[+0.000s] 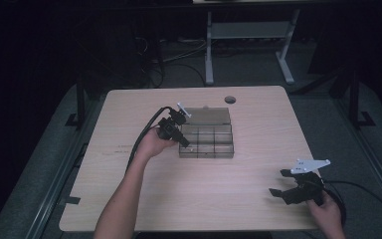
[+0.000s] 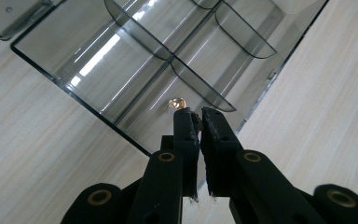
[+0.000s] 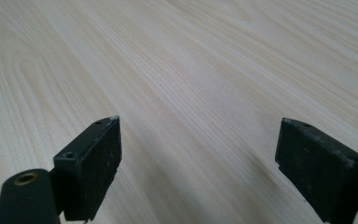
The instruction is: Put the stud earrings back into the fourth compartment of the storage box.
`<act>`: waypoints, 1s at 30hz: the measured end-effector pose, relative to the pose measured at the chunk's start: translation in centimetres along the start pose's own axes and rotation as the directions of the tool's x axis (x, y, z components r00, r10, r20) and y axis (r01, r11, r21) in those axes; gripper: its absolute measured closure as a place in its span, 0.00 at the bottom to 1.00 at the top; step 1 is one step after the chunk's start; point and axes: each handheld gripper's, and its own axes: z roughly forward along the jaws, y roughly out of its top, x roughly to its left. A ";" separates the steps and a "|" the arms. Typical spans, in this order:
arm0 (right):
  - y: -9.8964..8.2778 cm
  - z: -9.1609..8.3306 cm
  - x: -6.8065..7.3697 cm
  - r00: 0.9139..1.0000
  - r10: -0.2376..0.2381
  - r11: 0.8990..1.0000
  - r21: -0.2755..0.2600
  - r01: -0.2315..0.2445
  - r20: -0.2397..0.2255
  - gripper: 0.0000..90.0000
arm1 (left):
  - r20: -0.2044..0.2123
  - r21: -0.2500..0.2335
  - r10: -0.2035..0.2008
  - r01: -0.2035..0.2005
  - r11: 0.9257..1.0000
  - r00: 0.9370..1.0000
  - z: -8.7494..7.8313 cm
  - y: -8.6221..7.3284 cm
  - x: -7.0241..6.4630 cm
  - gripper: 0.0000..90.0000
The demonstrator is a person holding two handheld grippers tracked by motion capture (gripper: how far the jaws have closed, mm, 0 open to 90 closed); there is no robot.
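Left gripper (image 2: pixel 199 113) over the clear divided box (image 2: pixel 121 56) mid-counter (image 1: pixel 189 199), jaws clamped on a small gold ring (image 2: pixel 177 102) above a box compartment. Right gripper (image 3: pixel 198 140) low over bare counter, jaws wide apart.

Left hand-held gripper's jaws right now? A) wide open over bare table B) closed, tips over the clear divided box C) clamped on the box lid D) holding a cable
B: the left hand-held gripper has its jaws together, tips over the clear divided box, beside a small gold piece.
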 end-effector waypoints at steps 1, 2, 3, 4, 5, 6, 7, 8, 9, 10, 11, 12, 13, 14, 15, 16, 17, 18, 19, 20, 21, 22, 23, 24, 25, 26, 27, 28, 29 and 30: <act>0.0 0.0 0.0 1.000 0.001 1.000 -0.001 -0.001 -0.002 0.15 | -0.004 -0.001 -0.003 0.003 1.000 1.000 0.2 0.0 0.1 0.94; 0.0 0.0 0.1 1.000 0.003 1.000 -0.002 -0.003 -0.003 0.15 | -0.003 0.004 -0.004 0.004 1.000 1.000 0.3 0.1 0.1 0.94; 0.0 0.0 0.1 1.000 0.001 1.000 0.000 -0.001 -0.001 0.15 | 0.002 0.005 -0.003 0.003 1.000 1.000 0.4 0.1 0.2 0.94; 0.0 0.0 0.1 1.000 0.001 1.000 -0.002 -0.001 -0.002 0.15 | 0.006 0.003 -0.010 0.010 1.000 1.000 0.6 0.1 0.2 0.94; 0.0 0.0 0.0 1.000 0.001 1.000 -0.002 -0.001 -0.002 0.15 | 0.009 0.007 -0.011 0.011 1.000 1.000 0.6 0.2 0.2 0.94; 0.0 0.0 0.0 1.000 0.001 1.000 -0.002 -0.001 -0.003 0.15 | 0.012 0.007 -0.018 0.018 1.000 1.000 0.8 0.2 0.3 0.94; 0.0 0.0 0.0 1.000 0.000 1.000 -0.001 0.000 0.000 0.15 | 0.009 0.012 -0.020 0.020 1.000 1.000 0.8 0.2 0.4 0.94; 0.0 0.0 0.0 1.000 -0.001 1.000 -0.003 0.001 0.000 0.15 | 0.010 0.016 -0.019 0.019 1.000 1.000 0.9 0.2 0.5 0.94; 0.0 0.0 0.0 1.000 -0.001 1.000 -0.004 0.001 -0.001 0.15 | 0.007 0.021 -0.018 0.018 1.000 1.000 1.0 0.2 0.5 0.94; 0.0 0.0 0.0 1.000 -0.001 1.000 -0.004 0.001 0.000 0.15 | 0.002 0.026 -0.018 0.017 1.000 1.000 1.1 0.2 0.5 0.94; 0.0 0.0 0.0 1.000 -0.003 1.000 -0.005 0.003 0.000 0.15 | -0.001 0.026 -0.023 0.023 0.999 1.000 1.2 0.2 0.5 0.94; 0.0 0.0 0.0 1.000 -0.003 1.000 -0.005 0.003 0.000 0.15 | -0.001 0.026 -0.025 0.025 0.999 1.000 1.3 0.2 0.6 0.94; 0.0 0.0 0.0 1.000 -0.002 1.000 -0.005 0.002 -0.001 0.15 | -0.001 0.029 -0.026 0.026 0.999 1.000 1.3 0.2 0.7 0.94; 0.0 0.0 0.0 1.000 -0.003 1.000 -0.005 0.003 -0.001 0.15 | -0.002 0.031 -0.027 0.027 0.999 1.000 1.4 0.2 0.7 0.94; 0.0 0.0 0.0 1.000 -0.002 1.000 -0.004 0.002 -0.001 0.15 | -0.004 0.038 -0.023 0.023 0.999 1.000 1.5 0.3 0.7 0.94; 0.0 0.0 0.0 1.000 -0.001 1.000 -0.004 0.001 -0.001 0.15 | -0.004 0.041 -0.024 0.024 0.999 1.000 1.6 0.3 0.7 0.94; 0.0 0.0 0.0 1.000 -0.002 1.000 -0.004 0.002 -0.002 0.15 | -0.004 0.038 -0.032 0.032 0.999 0.999 1.7 0.3 0.7 0.94; 0.0 0.0 0.0 1.000 -0.002 1.000 -0.003 0.002 -0.001 0.15 | 0.000 0.039 -0.033 0.033 0.999 0.999 1.8 0.3 0.8 0.94; 0.0 0.0 0.0 1.000 -0.002 1.000 -0.004 0.002 -0.001 0.15 | 0.000 0.053 -0.021 0.021 0.998 1.000 1.9 0.4 0.9 0.94; 0.0 0.0 0.0 1.000 -0.002 1.000 -0.003 0.002 -0.001 0.15 | -0.001 0.052 -0.025 0.025 0.998 1.000 2.0 0.4 0.9 0.94; 0.0 0.0 0.0 1.000 -0.002 1.000 -0.003 0.002 -0.001 0.15 | -0.001 0.050 -0.026 0.026 0.998 1.000 2.1 0.4 0.9 0.94; 0.0 0.0 0.0 1.000 -0.001 1.000 -0.004 0.001 -0.002 0.15 | 0.002 0.050 -0.026 0.026 0.998 1.000 2.2 0.5 0.9 0.94; 0.0 0.0 0.0 1.000 -0.002 1.000 -0.004 0.002 -0.002 0.15 | 0.000 0.056 -0.029 0.029 0.998 1.000 2.2 0.5 0.9 0.94; 0.0 0.0 0.0 1.000 -0.002 1.000 -0.003 0.002 -0.001 0.15 | -0.003 0.057 -0.026 0.026 0.998 1.000 2.3 0.6 0.9 0.94; 0.0 0.0 0.0 1.000 -0.005 1.000 -0.004 0.005 -0.001 0.15 | -0.006 0.058 -0.031 0.032 0.998 0.999 2.4 0.6 0.9 0.94; 0.0 0.0 0.0 1.000 -0.005 1.000 -0.005 0.005 -0.001 0.15 | -0.008 0.062 -0.028 0.029 0.998 1.000 2.5 0.6 1.0 0.94; 0.0 0.0 0.0 1.000 -0.005 1.000 -0.005 0.005 -0.001 0.15 | -0.008 0.062 -0.028 0.029 0.998 1.000 2.5 0.6 1.0 0.94; 0.0 0.0 0.0 1.000 -0.006 1.000 -0.005 0.006 -0.001 0.15 | -0.011 0.063 -0.029 0.030 0.998 1.000 2.6 0.7 1.0 0.94; 0.0 0.0 0.0 1.000 -0.005 1.000 -0.005 0.005 -0.001 0.15 | -0.010 0.066 -0.027 0.028 0.997 1.000 2.6 0.7 1.0 0.94; 0.0 0.0 0.0 1.000 -0.006 1.000 -0.005 0.006 -0.001 0.15 | -0.012 0.066 -0.027 0.028 0.997 1.000 2.7 0.7 1.0 0.94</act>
